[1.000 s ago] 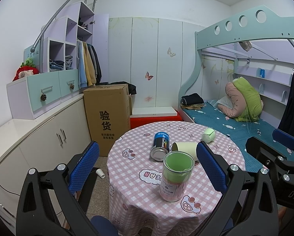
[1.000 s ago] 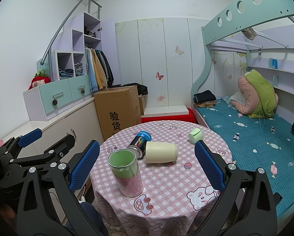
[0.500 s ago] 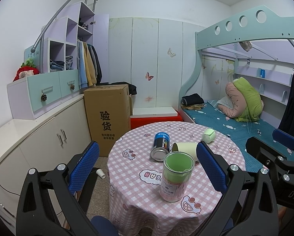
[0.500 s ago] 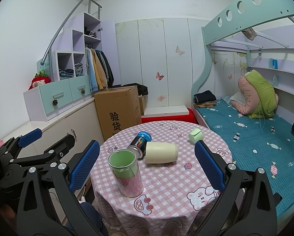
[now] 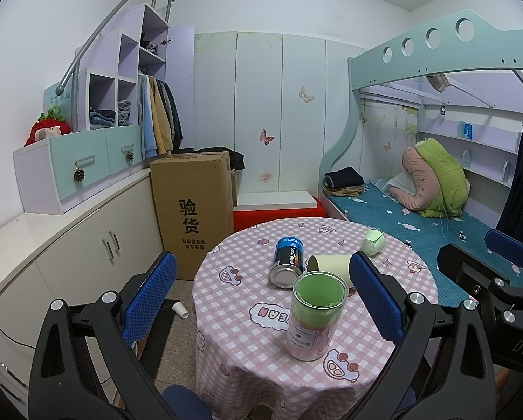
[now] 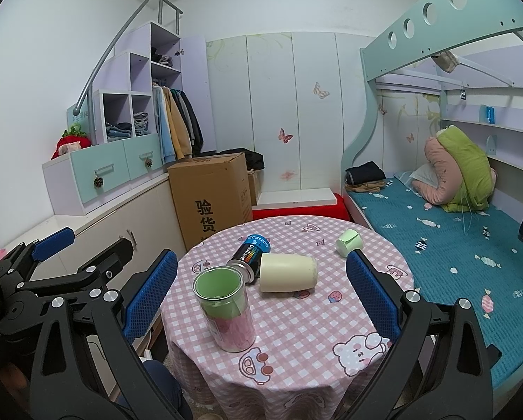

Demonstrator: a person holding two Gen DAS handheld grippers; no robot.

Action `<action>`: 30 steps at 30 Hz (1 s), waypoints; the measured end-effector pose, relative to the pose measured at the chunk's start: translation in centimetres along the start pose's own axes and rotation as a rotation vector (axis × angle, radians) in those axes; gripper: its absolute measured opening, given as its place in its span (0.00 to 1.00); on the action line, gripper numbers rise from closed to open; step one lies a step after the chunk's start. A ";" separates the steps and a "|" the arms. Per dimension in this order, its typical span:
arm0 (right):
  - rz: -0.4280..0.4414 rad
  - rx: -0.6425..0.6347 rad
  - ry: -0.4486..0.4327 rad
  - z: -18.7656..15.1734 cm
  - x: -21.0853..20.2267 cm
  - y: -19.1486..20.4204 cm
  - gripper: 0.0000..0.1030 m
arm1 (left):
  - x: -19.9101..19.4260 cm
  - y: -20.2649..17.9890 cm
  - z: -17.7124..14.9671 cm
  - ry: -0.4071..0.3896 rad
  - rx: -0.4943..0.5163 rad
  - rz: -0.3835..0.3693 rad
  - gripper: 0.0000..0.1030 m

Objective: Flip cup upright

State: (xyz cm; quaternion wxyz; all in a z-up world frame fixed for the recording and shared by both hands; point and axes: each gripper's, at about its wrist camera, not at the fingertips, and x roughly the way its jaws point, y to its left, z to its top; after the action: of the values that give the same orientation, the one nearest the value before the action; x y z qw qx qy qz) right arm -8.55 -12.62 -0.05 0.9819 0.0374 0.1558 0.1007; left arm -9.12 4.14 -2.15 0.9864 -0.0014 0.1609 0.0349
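A cream cup lies on its side in the middle of a round table with a pink checked cloth; it also shows in the left wrist view, mouth toward the left. A small pale green cup lies on its side farther back; it shows in the left wrist view too. My left gripper is open and empty, held off the table's near edge. My right gripper is open and empty, also short of the table.
A clear canister with a green lining stands upright at the table's near side. A dark blue can lies on its side touching the cream cup. A cardboard box stands behind left. A bed is on the right.
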 end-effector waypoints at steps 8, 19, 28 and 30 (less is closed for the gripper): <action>0.000 0.001 0.006 -0.2 0.1 0.0 0.94 | 0.3 0.3 0.0 0.005 0.000 0.000 0.92; -0.001 0.000 0.014 -0.7 0.6 0.2 0.94 | 0.6 0.3 -0.2 0.011 -0.002 0.004 0.92; 0.000 0.001 0.025 -1.3 1.3 0.4 0.94 | 1.1 0.1 -0.4 0.020 -0.003 0.005 0.92; 0.001 0.002 0.030 -1.5 1.5 0.5 0.95 | 1.2 0.1 -0.5 0.024 -0.002 0.005 0.92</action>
State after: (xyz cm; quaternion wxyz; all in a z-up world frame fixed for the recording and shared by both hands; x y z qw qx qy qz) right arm -7.69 -11.79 -1.89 0.9794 0.0371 0.1704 0.1017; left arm -8.13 4.28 -3.03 0.9843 -0.0022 0.1725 0.0375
